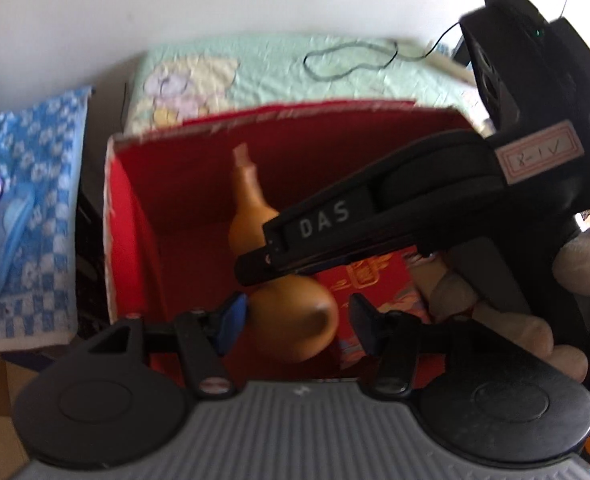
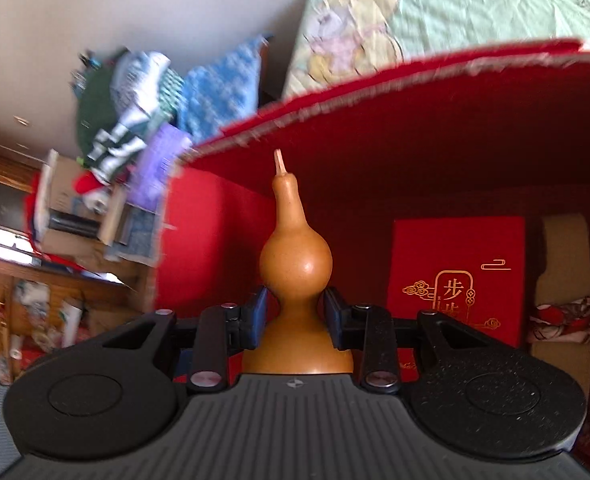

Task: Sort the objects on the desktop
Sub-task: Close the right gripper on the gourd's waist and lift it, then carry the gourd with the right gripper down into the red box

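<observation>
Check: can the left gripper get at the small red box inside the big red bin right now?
Probably not directly. The gourd sits between the left gripper's open fingers, and the right gripper crosses above it. The small red box lies behind both, partly covered.

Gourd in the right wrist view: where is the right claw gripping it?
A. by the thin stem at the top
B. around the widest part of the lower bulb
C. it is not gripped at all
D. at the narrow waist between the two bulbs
D: the right claw has its blue pads pressed on either side of the gourd at the waist, below the upper bulb.
</observation>
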